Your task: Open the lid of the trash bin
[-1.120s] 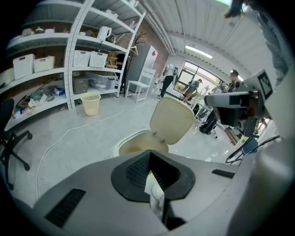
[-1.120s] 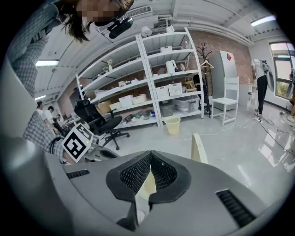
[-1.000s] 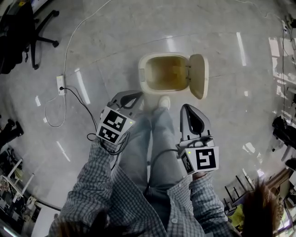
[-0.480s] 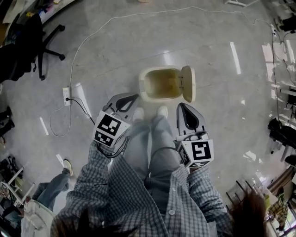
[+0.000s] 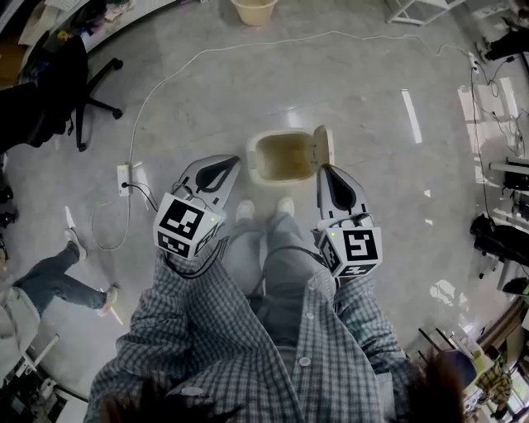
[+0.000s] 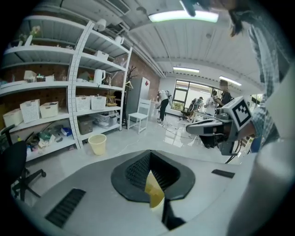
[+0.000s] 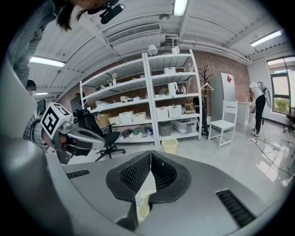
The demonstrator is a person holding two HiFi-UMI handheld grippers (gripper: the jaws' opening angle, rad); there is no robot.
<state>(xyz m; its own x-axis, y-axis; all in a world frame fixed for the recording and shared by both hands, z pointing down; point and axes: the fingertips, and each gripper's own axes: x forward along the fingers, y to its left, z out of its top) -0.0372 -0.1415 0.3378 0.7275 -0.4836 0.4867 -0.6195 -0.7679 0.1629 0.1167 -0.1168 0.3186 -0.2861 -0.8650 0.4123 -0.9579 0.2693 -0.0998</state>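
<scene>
The cream trash bin (image 5: 281, 159) stands on the floor just ahead of the person's feet. Its lid (image 5: 321, 146) is swung up at the right side, so the yellowish inside shows. In the head view my left gripper (image 5: 228, 165) hangs to the bin's left, above the floor and apart from the bin. My right gripper (image 5: 326, 173) hangs close beside the raised lid, higher than it. Both are shut with nothing held. In the left gripper view the left gripper (image 6: 150, 156) points level into the room, as does the right gripper (image 7: 150, 156) in its own view.
A small yellow basket (image 5: 254, 10) stands at the far edge of the floor, by the shelving (image 7: 138, 106). A power strip (image 5: 124, 175) and white cable (image 5: 165, 78) lie to the left, an office chair (image 5: 50, 83) beyond. Another person's legs (image 5: 50, 277) are at the left.
The bin now looks smaller and farther up the view, its lid still raised. Both grippers have kept their places beside it. Another person's legs have come into view at the left.
</scene>
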